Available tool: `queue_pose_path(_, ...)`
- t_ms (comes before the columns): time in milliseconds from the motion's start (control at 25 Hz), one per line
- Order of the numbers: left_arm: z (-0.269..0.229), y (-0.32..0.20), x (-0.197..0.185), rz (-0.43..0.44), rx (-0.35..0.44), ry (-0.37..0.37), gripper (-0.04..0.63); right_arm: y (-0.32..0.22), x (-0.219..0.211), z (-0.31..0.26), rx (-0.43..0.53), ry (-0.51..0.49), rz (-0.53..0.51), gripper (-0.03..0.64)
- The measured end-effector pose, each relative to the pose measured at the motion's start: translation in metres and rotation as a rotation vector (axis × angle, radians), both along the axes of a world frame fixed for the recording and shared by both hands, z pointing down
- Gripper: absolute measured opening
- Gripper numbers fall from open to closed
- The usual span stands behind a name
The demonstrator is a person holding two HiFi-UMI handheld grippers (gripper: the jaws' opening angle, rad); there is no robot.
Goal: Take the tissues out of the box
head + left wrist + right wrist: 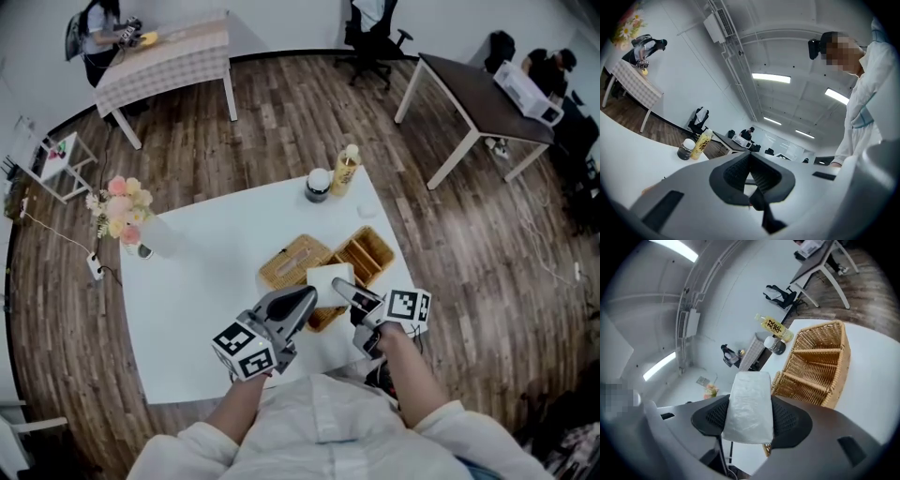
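My right gripper (748,414) is shut on a white pack of tissues (750,401), which stands up between its pads. In the head view the tissue pack (330,278) hangs just above the near edge of the wicker tissue box (294,261), held by the right gripper (343,287). The left gripper (307,300) points at the pack from the left, close beside it. Seen from the left gripper view, the left gripper (750,157) has its jaw tips together and I see nothing gripped in them.
A wicker tray with compartments (368,253) sits right of the box on the white table (202,300). A yellow bottle (345,171) and a dark jar (318,185) stand at the far edge. A vase of flowers (120,211) is at the left.
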State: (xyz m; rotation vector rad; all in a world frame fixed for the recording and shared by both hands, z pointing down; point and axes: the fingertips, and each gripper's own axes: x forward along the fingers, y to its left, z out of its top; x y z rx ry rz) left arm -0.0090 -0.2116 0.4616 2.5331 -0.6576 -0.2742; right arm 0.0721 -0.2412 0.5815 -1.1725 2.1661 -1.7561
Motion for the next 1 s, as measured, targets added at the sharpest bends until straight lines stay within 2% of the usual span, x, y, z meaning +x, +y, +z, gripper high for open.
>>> queue_pose_path(120, 0.000, 0.002, 0.000, 0.008, 0.003, -0.009, 0.000, -0.002, 0.004, -0.004, -0.002, -0.083, 0.047, 0.268)
queue_pose_path(360, -0.003, 0.002, 0.002, 0.012, 0.010, -0.011, 0.001, -0.006, 0.002, -0.022, 0.001, -0.318, 0.123, 0.268)
queue_pose_path(600, -0.006, 0.004, 0.004, 0.016, 0.032, -0.008, 0.001, -0.005, 0.001, -0.023, -0.001, -0.363, 0.143, 0.268)
queue_pose_path(760, -0.008, 0.005, 0.002, 0.002, 0.034, -0.015, 0.000, -0.003, -0.003, -0.033, -0.016, -0.428, 0.166, 0.269)
queue_pose_path(1000, -0.011, 0.008, 0.004, 0.002, 0.019, -0.015, 0.000, 0.001, -0.005, -0.035, 0.004, -0.424, 0.145, 0.268)
